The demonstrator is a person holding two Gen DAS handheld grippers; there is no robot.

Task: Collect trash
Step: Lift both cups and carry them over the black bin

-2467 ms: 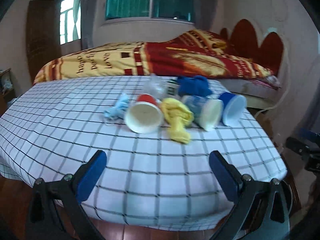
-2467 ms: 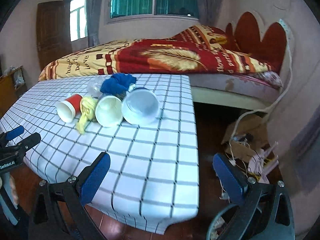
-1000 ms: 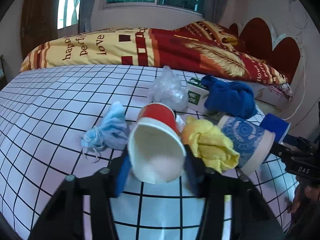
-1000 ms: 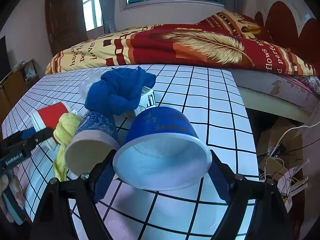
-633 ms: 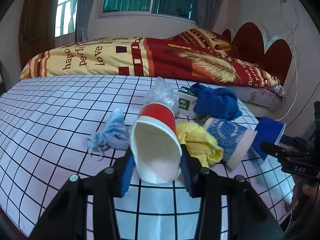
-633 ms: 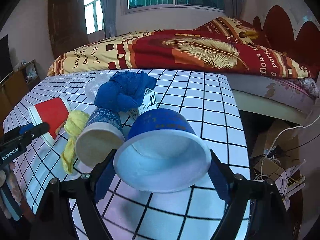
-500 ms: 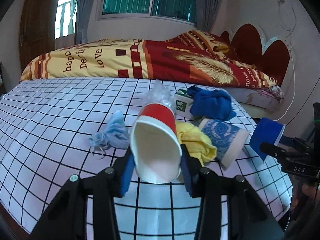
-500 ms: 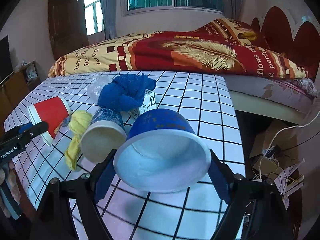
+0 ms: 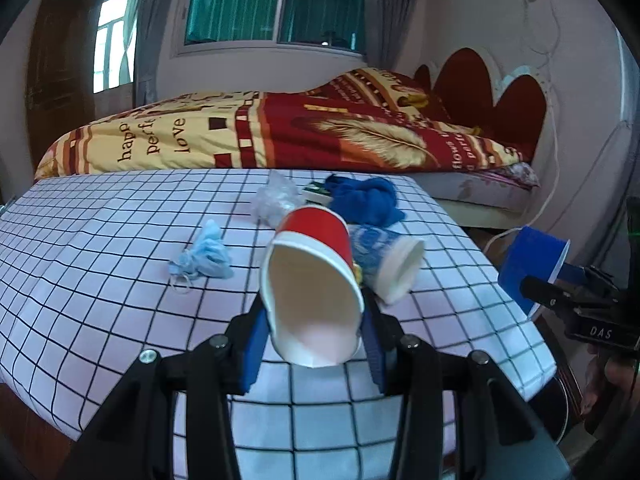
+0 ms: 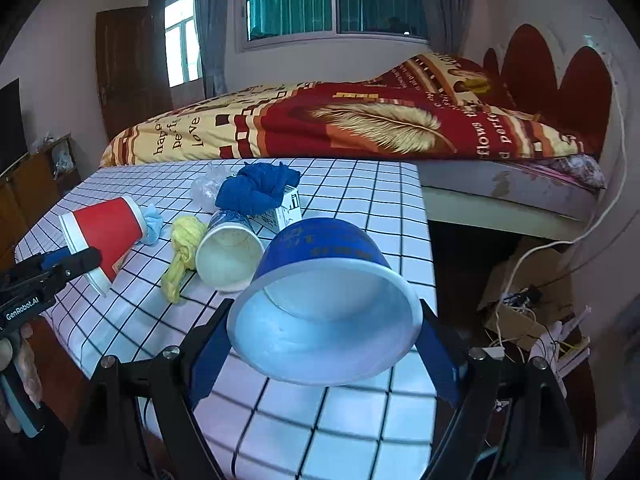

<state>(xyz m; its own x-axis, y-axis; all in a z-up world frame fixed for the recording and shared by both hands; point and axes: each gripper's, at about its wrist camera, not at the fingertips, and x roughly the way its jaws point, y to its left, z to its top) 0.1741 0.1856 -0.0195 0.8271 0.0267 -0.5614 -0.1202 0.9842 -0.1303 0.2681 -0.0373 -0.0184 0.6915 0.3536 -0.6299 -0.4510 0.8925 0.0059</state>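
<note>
The left tool (image 9: pixel 314 342) is gripping a red paper cup (image 9: pixel 314 284), mouth toward the camera, above the near edge of the checked surface (image 9: pixel 100 248). The right tool (image 10: pixel 324 344) is clamping a blue paper bowl (image 10: pixel 324 300) off that surface's right corner. A patterned blue cup (image 10: pixel 228 248) is lying on its side mid-surface; just left of it is a yellow rag (image 10: pixel 182 248), behind it a blue cloth (image 10: pixel 256 192), a small carton (image 10: pixel 286 212) and crumpled clear plastic (image 10: pixel 204 190). A light-blue mask (image 9: pixel 204 256) is lying farther left.

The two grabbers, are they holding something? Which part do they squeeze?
Yes. The left gripper squeezes the red cup by its sides near the rim; the right gripper squeezes the blue cup the same way.
</note>
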